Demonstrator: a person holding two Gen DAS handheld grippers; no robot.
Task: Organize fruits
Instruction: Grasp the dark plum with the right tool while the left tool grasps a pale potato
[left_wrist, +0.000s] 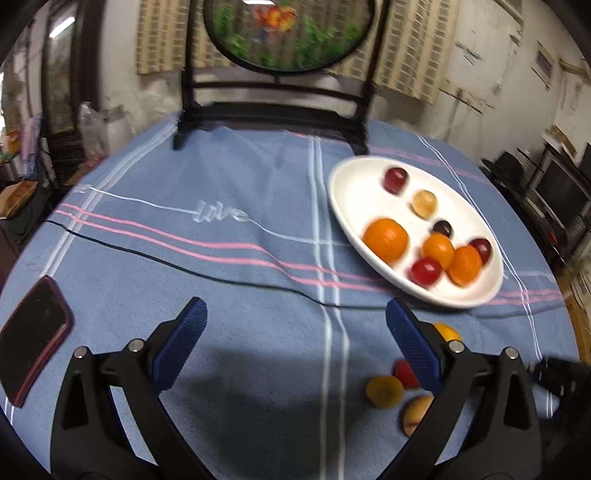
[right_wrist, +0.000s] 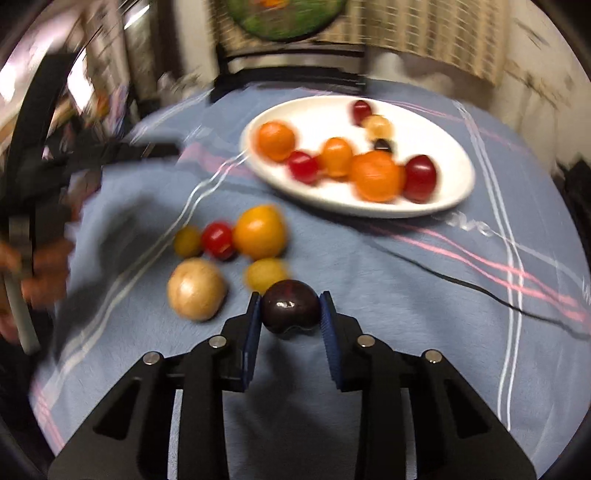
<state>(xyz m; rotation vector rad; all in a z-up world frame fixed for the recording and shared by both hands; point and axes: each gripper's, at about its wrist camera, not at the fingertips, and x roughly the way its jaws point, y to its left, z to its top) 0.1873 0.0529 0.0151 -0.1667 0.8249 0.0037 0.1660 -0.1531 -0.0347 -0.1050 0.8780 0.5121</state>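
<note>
Left wrist view: the left gripper (left_wrist: 295, 317) hangs low over the blue tablecloth (left_wrist: 229, 266), fingers spread wide with nothing between them, aimed toward the far chair (left_wrist: 273, 110). The white oval plate (left_wrist: 476, 295) lies ahead to the right, its long axis running from near right to far left, carrying oranges, red and dark small fruits and a pale one. A few loose fruits sit just beside the right finger (left_wrist: 413, 343), partly hidden by it. A phone (left_wrist: 33, 332) lies at the left edge.

Right wrist view: the right gripper (right_wrist: 290, 308) is tilted down toward the cloth and is clamped on a dark plum (right_wrist: 290, 308), one pad on each side. Just beyond it, loose on the cloth, are a yellow fruit (right_wrist: 264, 275), a tan round fruit (right_wrist: 195, 288), an orange (right_wrist: 260, 232), a red tomato (right_wrist: 218, 240) and a small yellow one (right_wrist: 187, 242). The plate (right_wrist: 332, 205) lies farther ahead.
</note>
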